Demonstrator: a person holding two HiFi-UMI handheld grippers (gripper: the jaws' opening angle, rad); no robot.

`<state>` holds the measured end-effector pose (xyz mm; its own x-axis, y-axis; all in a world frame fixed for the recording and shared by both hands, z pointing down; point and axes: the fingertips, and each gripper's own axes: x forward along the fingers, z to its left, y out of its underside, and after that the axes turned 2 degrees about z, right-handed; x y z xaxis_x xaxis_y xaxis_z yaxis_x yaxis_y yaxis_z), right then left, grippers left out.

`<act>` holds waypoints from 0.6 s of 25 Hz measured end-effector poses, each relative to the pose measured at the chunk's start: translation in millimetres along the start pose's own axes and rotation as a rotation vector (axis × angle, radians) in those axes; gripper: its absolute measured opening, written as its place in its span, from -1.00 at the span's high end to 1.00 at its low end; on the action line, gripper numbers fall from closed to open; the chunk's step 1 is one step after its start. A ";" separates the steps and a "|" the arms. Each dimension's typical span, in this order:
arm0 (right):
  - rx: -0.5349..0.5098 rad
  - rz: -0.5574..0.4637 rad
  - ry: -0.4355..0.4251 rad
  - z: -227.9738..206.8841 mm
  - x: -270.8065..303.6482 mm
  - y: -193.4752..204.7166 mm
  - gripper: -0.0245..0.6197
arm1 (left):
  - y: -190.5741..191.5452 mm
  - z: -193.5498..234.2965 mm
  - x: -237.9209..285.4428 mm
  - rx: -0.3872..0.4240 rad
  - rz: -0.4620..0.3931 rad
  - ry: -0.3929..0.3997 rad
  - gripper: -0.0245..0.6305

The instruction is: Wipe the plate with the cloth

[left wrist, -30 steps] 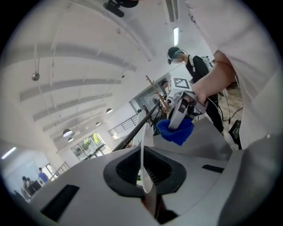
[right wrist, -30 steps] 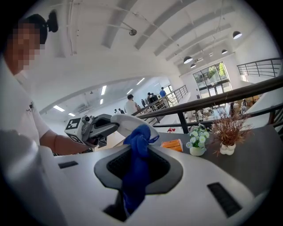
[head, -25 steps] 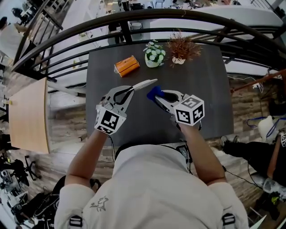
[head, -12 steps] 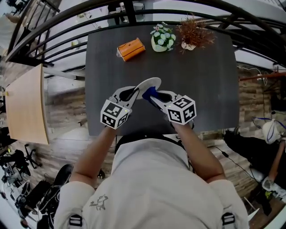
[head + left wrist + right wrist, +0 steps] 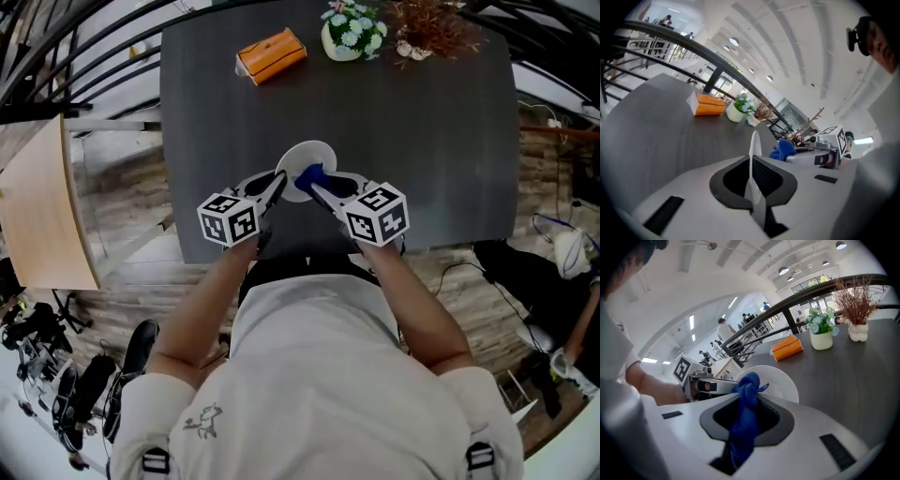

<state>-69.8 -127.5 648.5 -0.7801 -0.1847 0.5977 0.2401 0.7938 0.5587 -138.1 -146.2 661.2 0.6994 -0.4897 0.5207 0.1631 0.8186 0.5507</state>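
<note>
— What are the jaws of the left gripper (image 5: 752, 165) doing?

— They are pinching the near rim of the white plate (image 5: 307, 156), almost fully together, with only the thin edge between the pads. In the left gripper view the plate is showing edge-on, as a narrow white line running up from the jaws.

— And the right gripper (image 5: 746, 405)?

— Its jaws are clamping the blue cloth (image 5: 747, 392). The cloth is bunching up out of the grip, and its knotted end is lying against the plate's face.

— Where is the plate sitting?

— It is lying close to level over the near part of the dark table (image 5: 431, 150), just ahead of the person's body, with both grippers meeting at its near edge. I cannot tell whether its underside is touching the tabletop.

— What is standing further out?

— An orange box (image 5: 271, 54) is lying near the far left corner. To its right a white pot of flowers (image 5: 352, 33) is standing just beside a dried plant (image 5: 436, 28). All three are well apart from the plate. Beyond the table a dark railing (image 5: 797, 298) is curving past, and a pale wooden panel (image 5: 42, 220) is showing at the left.
</note>
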 end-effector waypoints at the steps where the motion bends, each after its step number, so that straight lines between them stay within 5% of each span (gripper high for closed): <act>1: 0.011 0.009 0.003 -1.9 4.4 5.0 0.70 | 6.4 7.1 2.0 -0.025 0.009 -0.002 0.87; 15: 0.105 0.093 0.038 -29.9 55.1 47.9 0.70 | 58.6 67.6 32.6 -0.307 0.039 0.070 0.87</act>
<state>-84.0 -116.9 725.4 -0.7345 -0.1278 0.6664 0.2468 0.8645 0.4378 -152.8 -134.5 754.6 0.7534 -0.4434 0.4857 0.3306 0.8938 0.3032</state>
